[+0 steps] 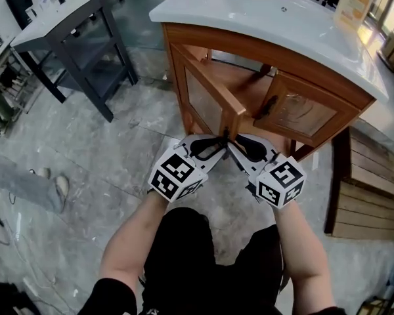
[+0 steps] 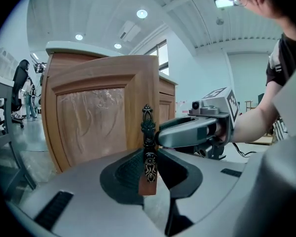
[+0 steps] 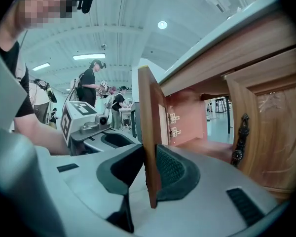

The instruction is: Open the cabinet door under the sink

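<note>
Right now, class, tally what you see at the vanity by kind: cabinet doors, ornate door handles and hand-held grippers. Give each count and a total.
Cabinet doors: 2 (open door, second door)
Ornate handles: 2 (open door's handle, second door's handle)
Hand-held grippers: 2 (left hand-held gripper, right hand-held gripper)
Total: 6

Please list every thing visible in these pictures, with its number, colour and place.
cabinet: one, brown wood, centre
sink top: one, white, on the cabinet
open door: one, brown, swung toward the person
door handle: one, dark, at the open door's free edge
closed door: one, brown, cabinet's right half
table: one, grey, far left
wooden slats: several, brown, floor at right
shoe: one, pale, floor at left
forearms: two, bare, bottom
left gripper: one, grey, shut on the door handle
right gripper: one, grey, shut on the open door
</note>
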A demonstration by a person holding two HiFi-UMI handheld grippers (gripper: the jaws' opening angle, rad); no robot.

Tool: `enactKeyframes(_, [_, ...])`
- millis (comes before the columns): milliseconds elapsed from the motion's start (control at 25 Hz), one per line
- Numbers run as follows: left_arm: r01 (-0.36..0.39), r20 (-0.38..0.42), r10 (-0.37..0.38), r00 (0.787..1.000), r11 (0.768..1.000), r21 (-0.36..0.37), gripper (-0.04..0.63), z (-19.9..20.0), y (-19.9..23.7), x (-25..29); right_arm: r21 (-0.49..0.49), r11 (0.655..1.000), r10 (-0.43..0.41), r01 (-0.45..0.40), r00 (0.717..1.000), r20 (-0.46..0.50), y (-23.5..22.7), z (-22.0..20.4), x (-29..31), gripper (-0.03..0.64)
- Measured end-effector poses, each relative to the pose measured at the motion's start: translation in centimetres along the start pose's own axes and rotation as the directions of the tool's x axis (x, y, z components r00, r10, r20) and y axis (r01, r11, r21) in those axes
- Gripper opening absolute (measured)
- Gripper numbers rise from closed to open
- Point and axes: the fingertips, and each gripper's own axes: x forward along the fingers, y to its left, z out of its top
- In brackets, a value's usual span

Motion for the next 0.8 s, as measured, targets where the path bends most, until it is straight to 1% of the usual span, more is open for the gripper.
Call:
enactKeyframes(200, [-0.041, -0.018, 0.041, 0.999, 0.999, 0.000, 0.098, -1.0, 0.1, -2.6, -0.002, 0.999, 0.035, -0.035, 0.999, -0.022, 2.8, 0.0, 0.8, 0.092])
enactKeyframes(360, [-0.068, -0.037, 0.068, 0.997, 0.998, -0.012, 0.109, -2.0, 0.6, -4.9, -0.016, 0.995, 0.099, -0.100, 0.994, -0.050, 5.0, -0.1, 1.8, 0.095])
enactKeyframes(560, [-0.165, -0.065, 0.165, 0.984, 0.986, 0.009, 0.125, -3.1, 1.3, -8.3, -0.013, 0.982, 0.188, -0.190, 0.980, -0.066, 7.6, 0.0, 3.6, 0.095])
enactKeyframes(600, [-0.177, -0.069, 0.177, 0.982, 0.984, 0.008, 0.137, -3.4, 1.4, -8.9, -0.016, 0.978, 0.207, -0.209, 0.976, -0.068, 8.2, 0.1, 4.0, 0.095])
enactKeyframes(680, [-0.192, -0.075, 0.191, 0.979, 0.981, -0.007, 0.193, -3.9, 1.6, -9.8, -0.024, 0.969, 0.243, -0.245, 0.968, -0.070, 9.2, 0.3, 4.9, 0.095])
enactKeyframes(720, [-0.202, -0.076, 0.200, 0.977, 0.979, -0.016, 0.205, -4.1, 1.8, -10.2, -0.025, 0.965, 0.259, -0.261, 0.963, -0.069, 9.6, 0.3, 5.3, 0.092])
enactKeyframes(800, [-0.228, -0.076, 0.225, 0.971, 0.973, -0.037, 0.207, -4.6, 2.3, -11.0, -0.011, 0.956, 0.293, -0.294, 0.954, -0.063, 10.4, 0.3, 6.0, 0.089])
